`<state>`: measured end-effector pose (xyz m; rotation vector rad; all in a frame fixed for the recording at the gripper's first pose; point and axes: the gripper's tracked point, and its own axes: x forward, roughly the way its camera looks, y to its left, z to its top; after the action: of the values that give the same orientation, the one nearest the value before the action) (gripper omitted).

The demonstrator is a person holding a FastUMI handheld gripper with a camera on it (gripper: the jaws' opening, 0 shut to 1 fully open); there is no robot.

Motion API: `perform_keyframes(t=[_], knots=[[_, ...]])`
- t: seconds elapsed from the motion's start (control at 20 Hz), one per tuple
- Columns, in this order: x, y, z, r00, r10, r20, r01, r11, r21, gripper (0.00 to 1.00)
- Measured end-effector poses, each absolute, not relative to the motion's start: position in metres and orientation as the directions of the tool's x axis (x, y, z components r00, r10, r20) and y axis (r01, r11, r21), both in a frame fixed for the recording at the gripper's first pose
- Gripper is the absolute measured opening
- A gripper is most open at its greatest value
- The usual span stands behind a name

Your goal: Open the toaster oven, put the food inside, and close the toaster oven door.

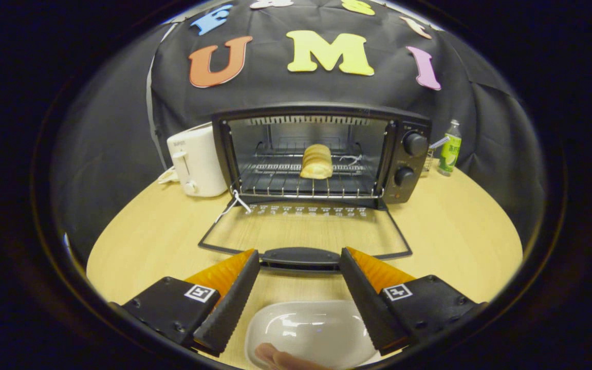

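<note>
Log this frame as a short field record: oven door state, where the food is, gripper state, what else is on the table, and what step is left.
oven door: toaster oven open, glass door folded flat on the table
food: bread roll on the wire rack inside
gripper: fingers open, holding nothing, either side of the door handle
plate: white dish between the fingers, nearer than the handle
other items: white toaster left of the oven, green bottle to its right
remaining step: close the door
</note>
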<state>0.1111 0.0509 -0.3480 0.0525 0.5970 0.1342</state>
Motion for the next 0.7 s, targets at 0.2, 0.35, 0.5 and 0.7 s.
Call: perform_keyframes(t=[0.2, 0.35, 0.5, 0.7], knots=[[0.104, 0.056, -0.352, 0.815, 0.137, -0.562, -0.117, 0.991, 0.071, 1.00], [0.096, 0.061, -0.363, 0.793, 0.137, -0.594, -0.120, 0.990, 0.069, 1.00], [0.098, 0.055, -0.376, 0.770, 0.117, -0.627, -0.090, 0.993, 0.075, 1.00], [0.106, 0.053, -0.363, 0.811, 0.091, -0.578, -0.081, 0.996, 0.044, 1.00]])
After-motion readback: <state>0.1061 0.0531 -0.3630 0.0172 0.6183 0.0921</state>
